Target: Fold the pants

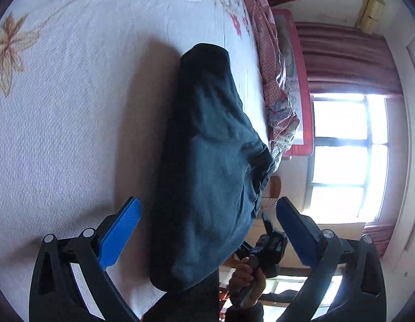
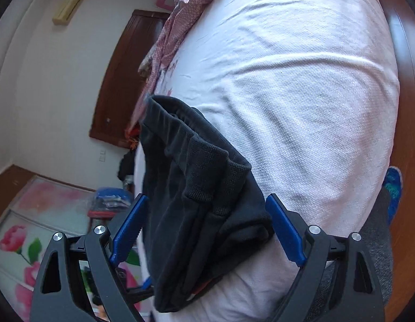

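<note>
Sunlit bed point(image 1: 59, 120) carries folded dark pants point(image 1: 207, 161); left tongs point(image 1: 207, 209) and right tongs point(image 2: 207, 209) both gape, pinching nothing.

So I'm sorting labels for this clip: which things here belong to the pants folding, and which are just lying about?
Job: dark pants; bed sheet under them.
Lying about: pink patterned quilt; curtain; window; wooden door.

Daylight floods in through the tall multi-pane window point(image 1: 347, 158), blown out to white glare; the dark folded fabric pants point(image 1: 207, 166) cast a broad soft shadow over the white textured bedsheet point(image 1: 73, 134) in the left wrist view. Both fisheye pictures bend strongly and darken at the corners; the right wrist view is evenly bright, its far wall slightly soft
</note>
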`<state>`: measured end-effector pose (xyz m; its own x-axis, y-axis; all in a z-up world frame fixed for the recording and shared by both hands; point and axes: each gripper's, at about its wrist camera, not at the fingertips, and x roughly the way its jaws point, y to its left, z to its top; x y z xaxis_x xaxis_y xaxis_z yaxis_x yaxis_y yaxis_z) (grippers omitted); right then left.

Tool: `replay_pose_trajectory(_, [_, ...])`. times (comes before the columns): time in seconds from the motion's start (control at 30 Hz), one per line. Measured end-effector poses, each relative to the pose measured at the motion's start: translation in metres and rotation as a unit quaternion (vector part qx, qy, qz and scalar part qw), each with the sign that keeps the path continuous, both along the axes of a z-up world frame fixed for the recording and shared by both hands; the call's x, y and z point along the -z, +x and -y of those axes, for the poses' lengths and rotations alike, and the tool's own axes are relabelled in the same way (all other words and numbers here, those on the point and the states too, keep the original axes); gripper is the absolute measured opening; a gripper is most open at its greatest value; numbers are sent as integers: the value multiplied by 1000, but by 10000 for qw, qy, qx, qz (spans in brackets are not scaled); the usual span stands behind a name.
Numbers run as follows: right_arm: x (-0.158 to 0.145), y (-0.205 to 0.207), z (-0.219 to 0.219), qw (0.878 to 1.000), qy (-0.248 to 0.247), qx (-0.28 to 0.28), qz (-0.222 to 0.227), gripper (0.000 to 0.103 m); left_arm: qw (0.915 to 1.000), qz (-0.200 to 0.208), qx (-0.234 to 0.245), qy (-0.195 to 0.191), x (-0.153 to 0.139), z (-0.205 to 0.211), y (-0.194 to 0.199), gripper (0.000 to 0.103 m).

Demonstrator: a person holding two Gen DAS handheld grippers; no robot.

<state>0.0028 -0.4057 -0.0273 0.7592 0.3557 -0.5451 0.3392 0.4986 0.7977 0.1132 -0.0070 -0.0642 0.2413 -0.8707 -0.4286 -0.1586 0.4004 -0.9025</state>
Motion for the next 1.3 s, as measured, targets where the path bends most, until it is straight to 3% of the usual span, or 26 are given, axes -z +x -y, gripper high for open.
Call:
replay_pose_trajectory(0.03, [1,1,0,9997,-179,12,-186,57,9999,-103,-52,-83,5,0,0,101])
replay_pose_trajectory(0.1, [6,-3,3,9998,-77,16,-196,47,9996,-128,-78,-237,7,4,0,101])
replay_pose_trajectory(0.23, [5,-3,2,9997,-68,-4,-227,45,9980,-315,-24,-554,13,20,0,101])
replay_pose_trajectory(0.47, [7,-4,2,9998,68,-16,-180,44,9990,-168,150,-379,13,43,1,101])
replay_pose_trajectory(0.53, [6,-7,3,9998,125,-31,-156,38,9989,-203,174,-389,12,47,3,101])
replay_pose_trajectory(0.57, [4,-10,6,9998,130,-53,-130,35,9986,-230,133,-455,14,44,3,97])
replay_pose_trajectory(0.63, [-2,-12,5,9998,159,-34,-109,33,9986,-438,129,-282,19,45,3,52])
replay_pose_trajectory(0.67, [-4,-13,4,9997,213,-11,-92,33,9982,-580,170,-57,25,45,3,20])
replay_pose_trajectory(0.73, [-11,-13,2,9998,197,-35,-47,32,9980,-571,158,-214,31,43,3,15])
replay_pose_trajectory(0.83, [-26,-11,-3,9998,196,-46,14,32,9990,-401,137,-113,23,47,1,12])
replay_pose_trajectory(0.97, [-49,-4,-10,9998,97,-160,85,31,9985,-245,31,-483,8,41,4,11])
replay_pose_trajectory(1.17, [-105,26,-31,9969,-294,-578,447,30,9953,85,-171,-944,-29,24,24,10])
replay_pose_trajectory(1.3, [-135,63,-49,9931,-410,-877,669,30,9933,435,-292,-1026,-64,6,47,11])
